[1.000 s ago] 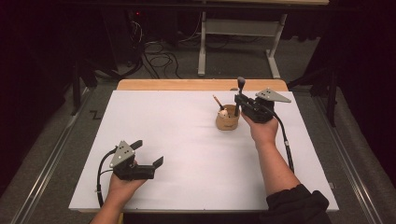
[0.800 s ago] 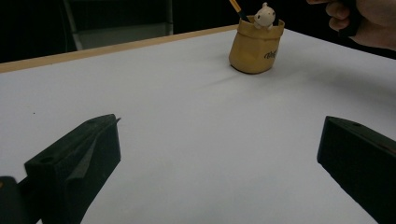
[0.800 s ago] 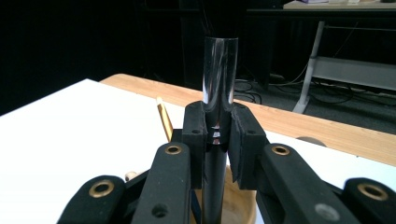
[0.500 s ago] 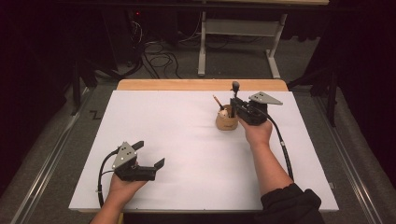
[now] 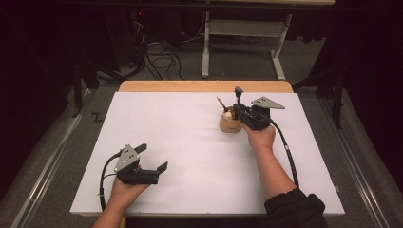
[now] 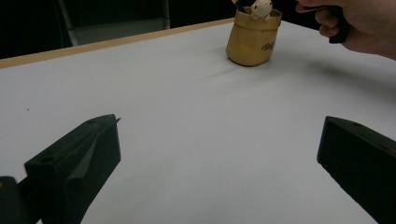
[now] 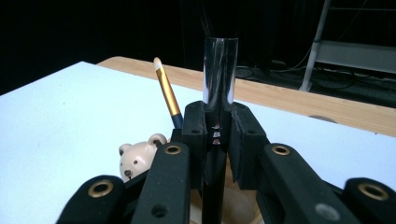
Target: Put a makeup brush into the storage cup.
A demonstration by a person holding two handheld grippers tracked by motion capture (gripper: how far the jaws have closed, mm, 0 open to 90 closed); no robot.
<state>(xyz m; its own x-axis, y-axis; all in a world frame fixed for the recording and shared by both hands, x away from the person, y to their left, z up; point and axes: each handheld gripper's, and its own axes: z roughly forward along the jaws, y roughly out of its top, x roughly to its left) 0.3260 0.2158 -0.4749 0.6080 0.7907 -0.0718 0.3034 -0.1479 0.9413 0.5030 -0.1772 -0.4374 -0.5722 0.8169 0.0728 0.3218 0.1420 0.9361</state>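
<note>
The right gripper (image 7: 216, 135) has its jaws clenched on a dark pen (image 7: 219, 70), gripped partway along its shaft; the pen stands upright, its glossy upper end rising above the jaws and its lower end running down toward the mouth of the tan pot (image 5: 230, 124) directly beneath; whether the tip is already inside the pot cannot be told, since the jaws hide it. Already in the pot are a bear-topped pen (image 7: 138, 158) and a pencil (image 7: 167, 95) with a gold band, leaning away to the left in the right gripper view. From the high view the right gripper (image 5: 240, 113) sits just beside and over the pot, at the far right of the white table (image 5: 180, 142).

The step in hand looks like standing the pen in the pot; the next move, as I judge it, calls for lowering straight down into the free side of the mouth, clear of bear and pencil, then parting the jaws only once the pen rests on the bottom; a tilt or an early release could tip the light pot.

The left gripper (image 5: 154, 161) rests near the front left edge, jaws released and wide, nothing between them, well apart from the pot (image 6: 252, 37).
</note>
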